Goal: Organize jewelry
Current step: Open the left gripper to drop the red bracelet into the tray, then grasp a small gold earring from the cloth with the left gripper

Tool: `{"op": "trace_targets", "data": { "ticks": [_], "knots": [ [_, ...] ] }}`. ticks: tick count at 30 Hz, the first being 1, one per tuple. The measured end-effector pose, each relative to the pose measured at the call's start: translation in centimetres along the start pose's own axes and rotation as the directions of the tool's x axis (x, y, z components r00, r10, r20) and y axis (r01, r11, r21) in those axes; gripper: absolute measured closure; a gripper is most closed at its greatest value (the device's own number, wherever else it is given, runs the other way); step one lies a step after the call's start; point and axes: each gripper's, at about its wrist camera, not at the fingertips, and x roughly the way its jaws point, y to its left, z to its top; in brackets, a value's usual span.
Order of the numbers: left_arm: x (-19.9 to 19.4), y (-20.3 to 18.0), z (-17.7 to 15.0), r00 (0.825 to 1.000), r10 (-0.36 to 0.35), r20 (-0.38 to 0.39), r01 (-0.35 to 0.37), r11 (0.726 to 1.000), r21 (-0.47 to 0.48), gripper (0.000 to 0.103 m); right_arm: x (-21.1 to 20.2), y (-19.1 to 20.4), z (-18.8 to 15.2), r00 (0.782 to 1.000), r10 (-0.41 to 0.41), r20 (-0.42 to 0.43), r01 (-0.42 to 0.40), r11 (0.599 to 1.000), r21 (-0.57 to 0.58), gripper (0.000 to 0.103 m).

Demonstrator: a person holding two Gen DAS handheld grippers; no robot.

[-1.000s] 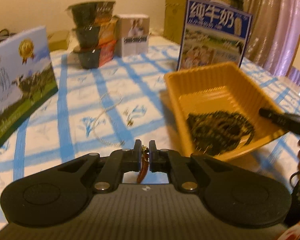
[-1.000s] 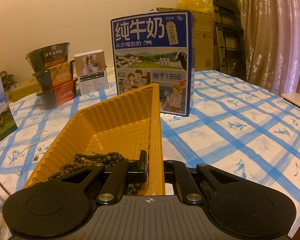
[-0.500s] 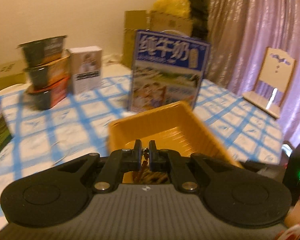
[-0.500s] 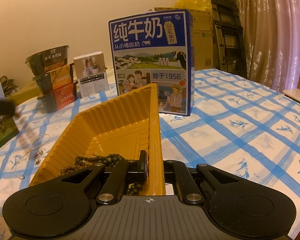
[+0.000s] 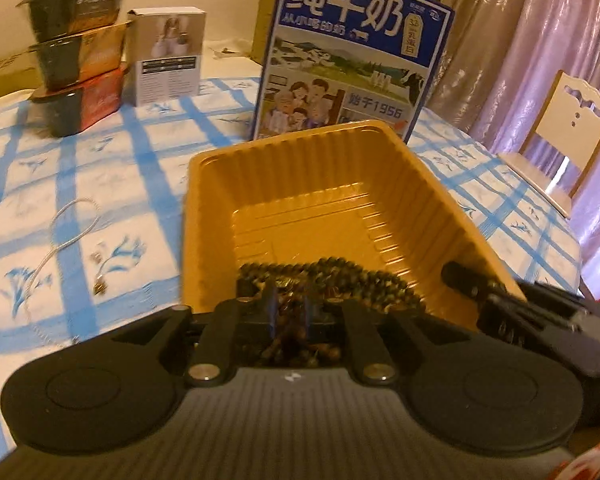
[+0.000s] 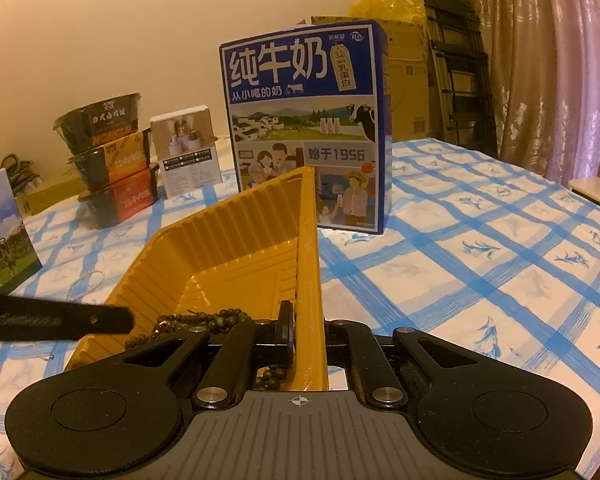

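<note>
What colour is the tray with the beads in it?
The tray is orange-yellow, with ribbed walls. It shows best in the left wrist view.

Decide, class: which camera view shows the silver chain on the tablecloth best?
The left wrist view: the silver chain lies in full beside the yellow tray. The right wrist view shows only a small loop past the tray.

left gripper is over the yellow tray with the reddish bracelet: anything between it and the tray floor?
Only the dark bead strand already lying in the yellow tray. The left gripper, jaws just opening, hangs right over it with the reddish bracelet between them. The right gripper clamps the tray's side wall, clear of the drop.
</note>
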Motion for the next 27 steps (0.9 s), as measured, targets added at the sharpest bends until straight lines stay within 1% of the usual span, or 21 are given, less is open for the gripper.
{"op": "trace_targets", "data": {
  "ticks": [1,3,7,13,18,22,27],
  "knots": [
    [-0.5,0.4,-0.3,1.0,0.006,0.006,-0.006,1.0,-0.004,0.083,0.0,-0.1,0.0,1.0,0.0,0.0,0.0,1.0,0.0,0.096],
    [-1.7,1.0,-0.9,1.0,0.017,0.016,-0.017,1.0,-0.004,0.083,-0.1,-0.1,-0.1,1.0,-0.001,0.001,0.001,1.0,-0.004,0.096],
    [-3.9,2.5,-2.1,0.998,0.046,0.033,-0.044,0.998,-0.035,0.083,-0.1,0.1,-0.1,1.0,-0.01,0.004,0.01,1.0,-0.013,0.096],
    [-6.3,4.9,-3.6,0.992,0.122,0.045,-0.12,0.992,-0.038,0.083,-0.2,0.5,-0.3,1.0,-0.024,0.005,0.024,0.999,-0.034,0.096],
    [-6.7,6.7,-4.9,0.986,0.165,0.027,-0.163,0.985,-0.052,0.083,-0.3,0.8,-0.3,0.999,-0.033,0.008,0.034,0.998,-0.057,0.096],
    [-6.6,7.3,-5.6,0.986,0.168,0.018,-0.167,0.984,-0.068,0.083,-0.4,1.1,-0.4,0.999,-0.042,0.007,0.043,0.996,-0.072,0.096],
    [-6.7,7.6,-6.1,0.983,0.181,0.019,-0.18,0.982,-0.058,0.083,-0.4,1.6,-0.6,0.998,-0.066,0.022,0.068,0.993,-0.097,0.096]
  ]
}}
